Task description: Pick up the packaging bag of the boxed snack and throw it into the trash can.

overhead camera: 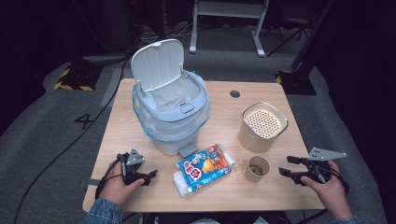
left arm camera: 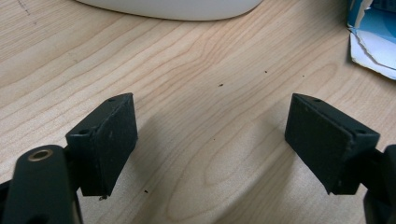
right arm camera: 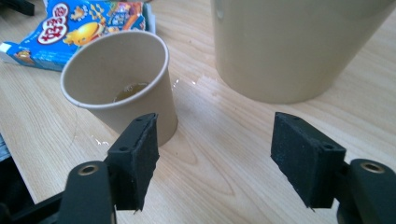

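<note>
A white pedal bin (overhead camera: 172, 112) with its lid up and a clear liner stands at the table's middle left. In front of it lies a blue snack bag (overhead camera: 204, 169) (right arm camera: 79, 28). A small paper cup (overhead camera: 258, 168) (right arm camera: 122, 84) with some brown liquid stands right of the bag. Behind the cup is a beige canister (overhead camera: 263, 127) (right arm camera: 289, 46) with a perforated top. My left gripper (overhead camera: 150, 177) (left arm camera: 210, 140) rests open on bare wood left of the bag. My right gripper (overhead camera: 286, 166) (right arm camera: 212, 158) is open just right of the cup, holding nothing.
The wooden table (overhead camera: 224, 196) has a round cable hole (overhead camera: 235, 94) at the back. The bin's white base (left arm camera: 173, 7) and a torn corner of the bag (left arm camera: 373, 42) edge the left gripper view. A little liquid glints on the wood beside the cup. Dark floor and stands surround the table.
</note>
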### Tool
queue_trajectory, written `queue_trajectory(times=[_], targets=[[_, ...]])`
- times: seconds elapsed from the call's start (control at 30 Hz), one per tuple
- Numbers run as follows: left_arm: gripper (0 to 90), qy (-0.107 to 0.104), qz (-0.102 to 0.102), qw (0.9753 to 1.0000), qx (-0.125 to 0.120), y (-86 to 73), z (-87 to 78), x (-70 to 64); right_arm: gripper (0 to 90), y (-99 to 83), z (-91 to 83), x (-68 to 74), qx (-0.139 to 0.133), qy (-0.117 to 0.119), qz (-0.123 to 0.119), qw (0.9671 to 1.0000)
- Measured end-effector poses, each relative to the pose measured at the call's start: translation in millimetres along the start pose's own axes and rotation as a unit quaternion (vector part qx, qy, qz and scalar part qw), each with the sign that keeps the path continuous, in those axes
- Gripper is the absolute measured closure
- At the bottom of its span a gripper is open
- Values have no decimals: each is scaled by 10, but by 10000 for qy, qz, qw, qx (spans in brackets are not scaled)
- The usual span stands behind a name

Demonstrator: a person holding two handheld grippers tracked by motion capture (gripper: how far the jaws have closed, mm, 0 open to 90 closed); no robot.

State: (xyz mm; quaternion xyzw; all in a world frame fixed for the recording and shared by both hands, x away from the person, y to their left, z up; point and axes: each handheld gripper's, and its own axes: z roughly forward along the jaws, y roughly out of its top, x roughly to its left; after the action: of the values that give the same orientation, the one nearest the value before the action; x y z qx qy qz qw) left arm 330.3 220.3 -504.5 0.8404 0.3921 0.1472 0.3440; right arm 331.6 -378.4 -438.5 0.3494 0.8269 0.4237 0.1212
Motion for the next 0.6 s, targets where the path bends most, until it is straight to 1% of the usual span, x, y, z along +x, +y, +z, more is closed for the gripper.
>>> queue_trajectory(times=[0.03, 0.1, 0.13, 0.23, 0.27, 0.3, 0.33, 0.37, 0.4, 0.43, 0.47, 0.5, 0.53, 0.6], targets=[[167, -4, 13, 10000, 6, 4, 5, -2, 321, 7, -4, 7, -84, 46, -7, 10000], [165, -3, 20, 10000, 6, 5, 6, -1, 325, 15, -10, 9, -115, 68, 4, 9999], [162, 33, 49, 10000, 11, 8, 6, -2, 335, 45, -27, 27, -185, 137, 69, 9997], [161, 49, 28, 10000, 10, 9, 7, -7, 349, 107, -53, 63, -240, 229, 74, 9994], [161, 49, 27, 10000, 10, 9, 7, -7, 351, 215, -77, 142, -278, 279, -36, 9992], [161, 49, 27, 10000, 10, 9, 7, -7, 351, 215, -77, 142, -278, 279, -36, 9992], [161, 49, 29, 10000, 9, 9, 8, -7, 352, 257, -76, 178, -275, 303, -91, 9991], [161, 49, 28, 10000, 10, 9, 7, -7, 352, 371, -47, 284, -230, 407, -252, 9986], [161, 49, 28, 10000, 10, 9, 7, -7, 350, 429, -23, 342, -250, 521, -309, 9978], [161, 50, 27, 10000, 12, 9, 7, -8, 349, 484, 11, 399, -288, 692, -324, 9967], [161, 50, 27, 10000, 12, 9, 7, -8, 349, 484, 11, 399, -288, 692, -324, 9967], [161, 50, 28, 10000, 11, 9, 7, -7, 346, 525, 39, 444, -290, 820, -326, 9957], [161, 50, 29, 10000, 11, 9, 7, -7, 332, 601, 107, 539, -247, 956, -391, 9943], [161, 49, 28, 10000, 11, 9, 7, -7, 306, 679, 204, 646, -169, 1027, -528, 9932]])
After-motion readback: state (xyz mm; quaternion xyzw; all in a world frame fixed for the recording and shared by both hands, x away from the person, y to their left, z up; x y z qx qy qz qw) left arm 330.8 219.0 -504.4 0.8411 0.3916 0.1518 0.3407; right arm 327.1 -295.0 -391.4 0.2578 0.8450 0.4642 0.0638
